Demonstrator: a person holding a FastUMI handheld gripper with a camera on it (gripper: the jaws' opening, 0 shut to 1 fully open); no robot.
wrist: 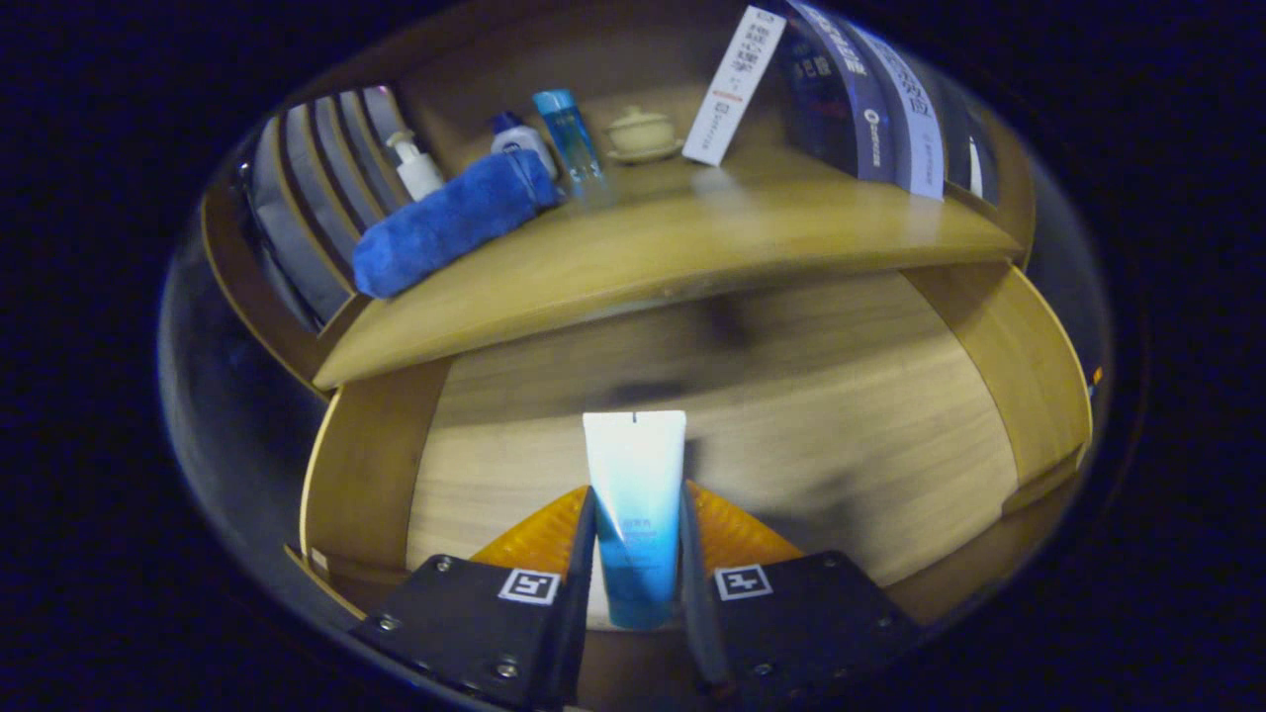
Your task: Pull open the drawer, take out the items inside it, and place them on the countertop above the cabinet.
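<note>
Tube clamped, over the open wooden drawer (949, 415)!
The wooden desk (692, 257) above carries a rolled blue towel (445, 222) and bottles; the gripper (638, 564) pinches the white-and-blue squeeze tube (634, 494) upright between both fingers, above the drawer floor.

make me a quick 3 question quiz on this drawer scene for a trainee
1. True or false: the gripper is shut on the tube.
2. What lies on the countertop in front of the pump bottle? A) rolled blue towel B) plate C) sponge
3. Fill in: the drawer under the countertop is ___ (open/closed).

Key: 1 true; 2 A, the rolled blue towel; 3 open.
</note>
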